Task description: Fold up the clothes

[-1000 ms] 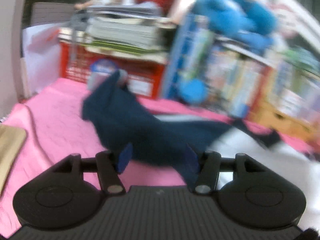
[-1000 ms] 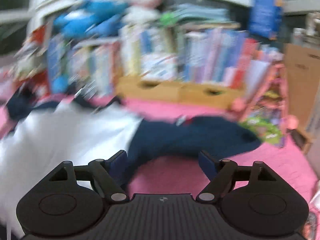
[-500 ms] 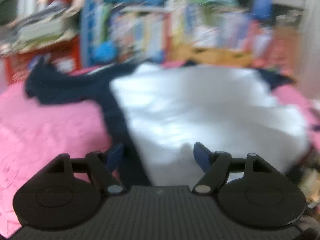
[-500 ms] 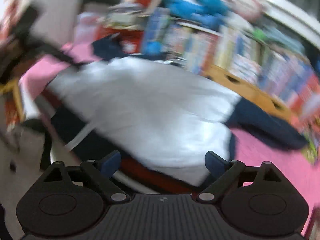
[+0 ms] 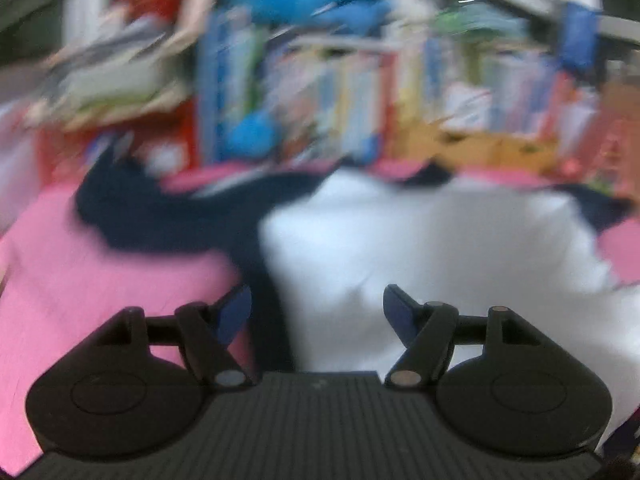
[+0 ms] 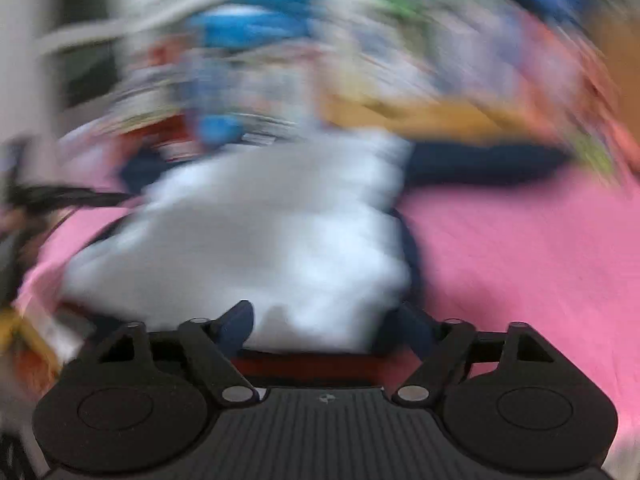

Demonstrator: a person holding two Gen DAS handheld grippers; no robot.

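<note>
Pink sheet (image 5: pixel 100 272) fills the ground under both your claws, and on it the shirt (image 5: pixel 420 248) now lies spread: a white body with navy sleeves thrown out to either side. A second ago each claw faced a sleeve; since then you have swung both round to the near hem, so the body now lies straight ahead of each.

Your left claw (image 5: pixel 316 308) stands with jaws apart, pads gripping nothing. Its left pad hangs over the navy side panel (image 5: pixel 264 320) and its right pad over white cloth, so the shirt's left seam runs up between them. The left sleeve (image 5: pixel 152 220) stretches away ahead and to the left of that claw. Those jaws opened and have just eased in a little, with cloth below them but not pinched.

Your right claw (image 6: pixel 320 320) is also apart, and its jaws have just been closing from a wider gape. The white hem lies between and just ahead of the pads; the blur is heavy here, so I would only say it looks unpinched. The right sleeve (image 6: pixel 480 164) runs off ahead and to the right.

For the task, this reads as spreading done and folding about to begin: both claws are placed at the lower corners, ready to take the hem.
</note>
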